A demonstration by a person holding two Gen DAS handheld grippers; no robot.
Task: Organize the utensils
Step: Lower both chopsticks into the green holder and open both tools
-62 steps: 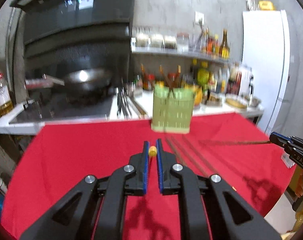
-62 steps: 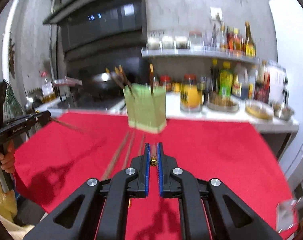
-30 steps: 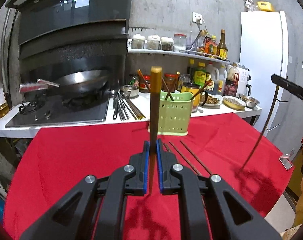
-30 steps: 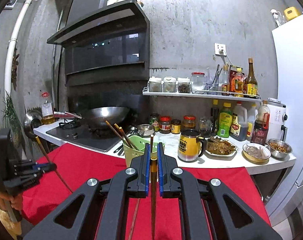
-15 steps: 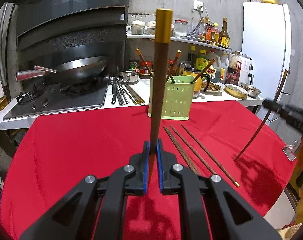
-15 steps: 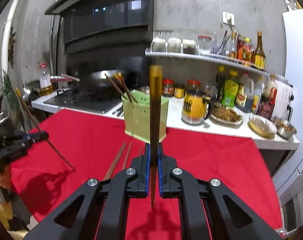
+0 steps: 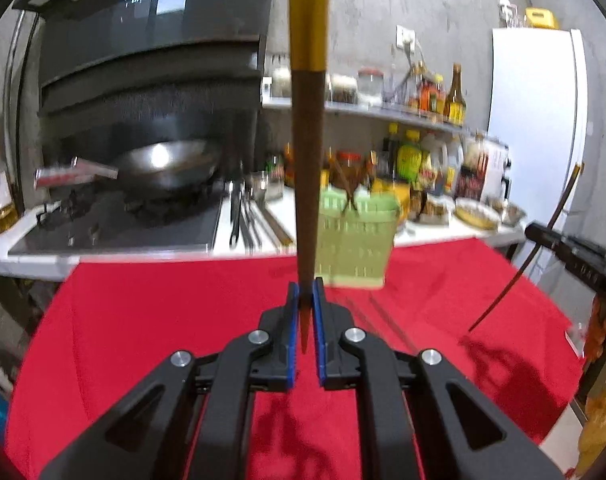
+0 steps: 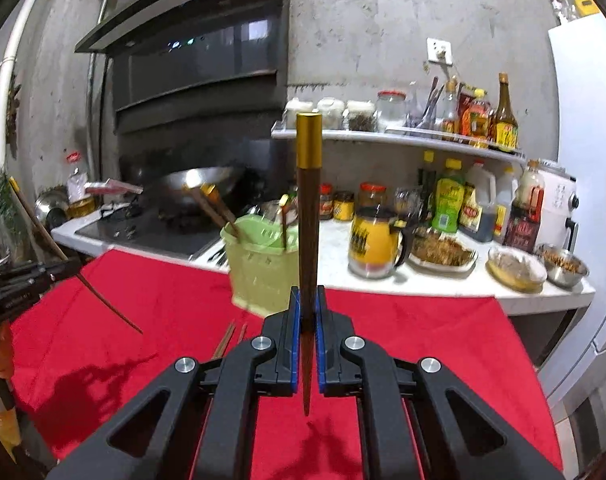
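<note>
Left wrist view: the left gripper (image 7: 306,300) is clamped on a gold-capped brown chopstick (image 7: 308,168) that stands upright between its blue pads, thin tip pointing down below the jaws. It hangs above the red tablecloth (image 7: 151,328). The green utensil basket (image 7: 355,240) stands at the cloth's far edge with chopsticks in it, and more loose chopsticks (image 7: 387,326) lie on the cloth in front of it. At the right edge the right gripper (image 7: 543,236) grips its own chopstick, held off the cloth.

Right wrist view: the right gripper (image 8: 308,308) is closed on a second gold-capped chopstick (image 8: 308,220), upright, tip down. The green utensil basket (image 8: 259,268) sits just beyond the jaws at the cloth's far edge, and loose chopsticks (image 8: 227,340) lie in front of it. The left gripper (image 8: 69,268) shows at the left edge, holding its chopstick aslant above the cloth.
</note>
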